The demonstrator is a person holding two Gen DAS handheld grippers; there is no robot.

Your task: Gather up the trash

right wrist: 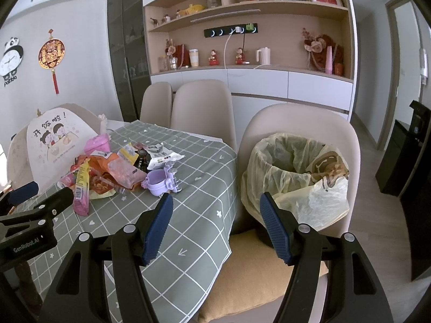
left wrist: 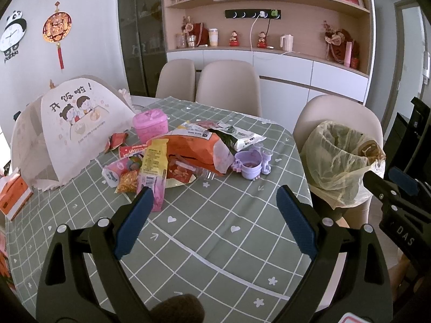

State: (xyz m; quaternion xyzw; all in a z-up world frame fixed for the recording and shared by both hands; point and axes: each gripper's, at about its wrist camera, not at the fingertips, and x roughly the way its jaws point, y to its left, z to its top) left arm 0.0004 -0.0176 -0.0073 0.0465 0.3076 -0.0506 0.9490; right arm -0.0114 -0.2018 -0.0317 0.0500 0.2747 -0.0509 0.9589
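A pile of snack wrappers lies on the green checked tablecloth: an orange bag [left wrist: 194, 149], a yellow packet [left wrist: 155, 158], a pink packet [left wrist: 150, 189] and a green-white wrapper [left wrist: 237, 136]. The pile also shows in the right wrist view [right wrist: 107, 175]. A bin lined with a yellowish bag [left wrist: 339, 158] [right wrist: 293, 172] stands on a chair at the table's right. My left gripper [left wrist: 215, 207] is open and empty above the cloth, just short of the pile. My right gripper [right wrist: 216, 212] is open and empty, between the table edge and the bin.
A purple toy cup [left wrist: 249, 162] and a pink box [left wrist: 150, 125] sit by the pile. A white mesh food cover [left wrist: 78, 123] stands at the left, an orange tissue box [left wrist: 13, 193] at the near left. Beige chairs [left wrist: 229, 86] ring the table.
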